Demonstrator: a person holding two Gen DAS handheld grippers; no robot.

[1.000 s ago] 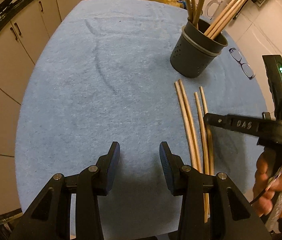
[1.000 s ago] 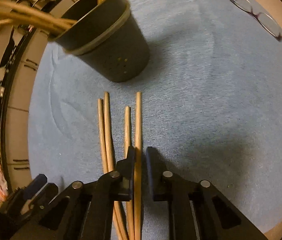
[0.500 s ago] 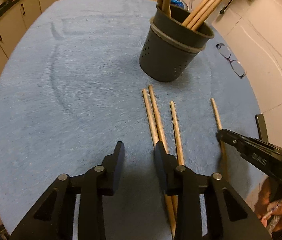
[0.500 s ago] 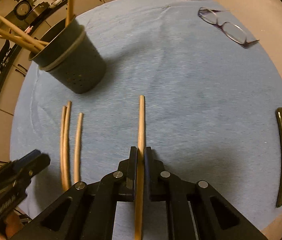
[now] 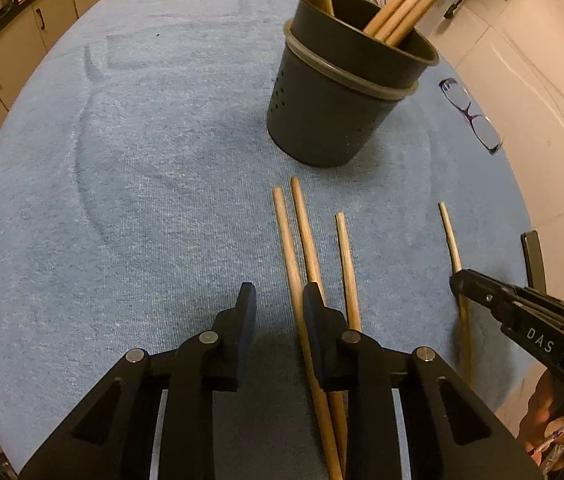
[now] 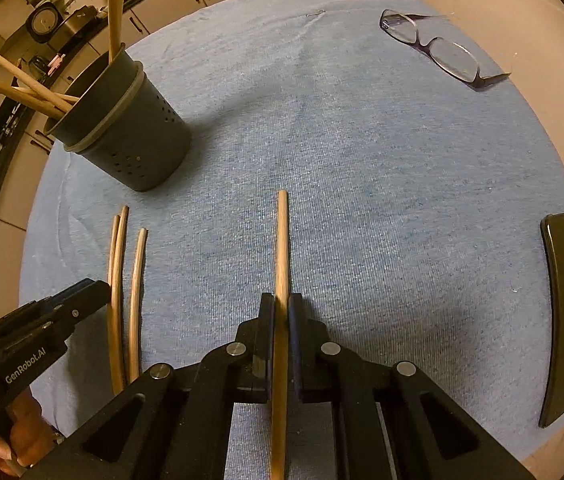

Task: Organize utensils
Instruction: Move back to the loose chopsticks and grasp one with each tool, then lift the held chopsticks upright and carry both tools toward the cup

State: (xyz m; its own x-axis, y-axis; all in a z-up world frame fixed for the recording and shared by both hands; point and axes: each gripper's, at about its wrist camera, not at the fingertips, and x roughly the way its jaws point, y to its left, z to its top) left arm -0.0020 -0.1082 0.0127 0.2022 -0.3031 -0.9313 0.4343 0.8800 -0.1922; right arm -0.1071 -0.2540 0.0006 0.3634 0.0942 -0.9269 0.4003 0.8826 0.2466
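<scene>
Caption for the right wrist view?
Right gripper clamps one wooden chopstick over blue cloth; three lie beside the holder.

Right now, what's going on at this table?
A person with a gripper in each hand is sorting wooden chopsticks on a blue towel. The right gripper is shut on one chopstick, set apart from three others lying loose in front of the dark holder, which already has several in it. The left gripper is closing beside those three, with nothing between its fingers yet.
</scene>
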